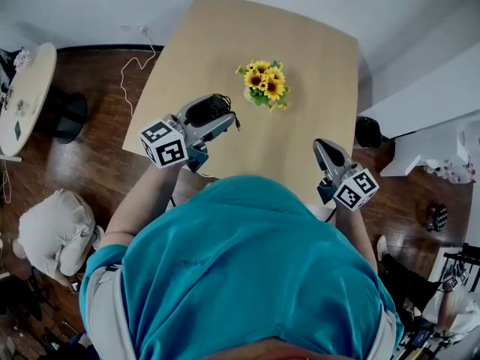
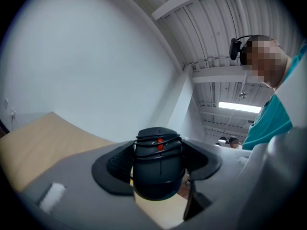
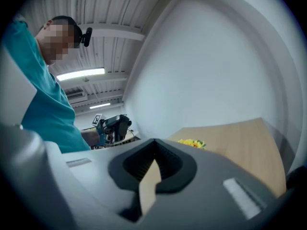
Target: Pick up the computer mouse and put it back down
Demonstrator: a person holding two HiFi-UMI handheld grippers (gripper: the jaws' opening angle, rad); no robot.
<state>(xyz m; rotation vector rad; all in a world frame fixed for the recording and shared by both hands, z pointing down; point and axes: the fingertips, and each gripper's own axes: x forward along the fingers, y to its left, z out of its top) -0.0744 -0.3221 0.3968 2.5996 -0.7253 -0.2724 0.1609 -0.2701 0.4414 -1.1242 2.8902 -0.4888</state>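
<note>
In the head view, my left gripper [image 1: 216, 120] sits just left of centre, over the near left edge of the tan counter [image 1: 225, 36], with the black computer mouse [image 1: 204, 109] gripped in it. My right gripper [image 1: 324, 148] is at the right, over the counter's near right edge, well apart from the mouse. A bunch of sunflowers [image 1: 265, 83] stands on the counter, above and between the two grippers. My teal shirt [image 1: 247, 276] fills the bottom of the frame.

In the left gripper view, my fingers [image 2: 115, 164] stand partly open and clamp the mouse by its sides at lower centre. Its cable [image 2: 158, 139] is wound around the body, across the red scroll wheel [image 2: 159, 145]. The mouse is off the counter, which shows at lower left and in the gap underneath.

In the right gripper view, my fingers [image 3: 168, 164] meet at their tips with nothing between them. The sunflowers and counter lie to the right, and my left gripper with the mouse is at centre left
</note>
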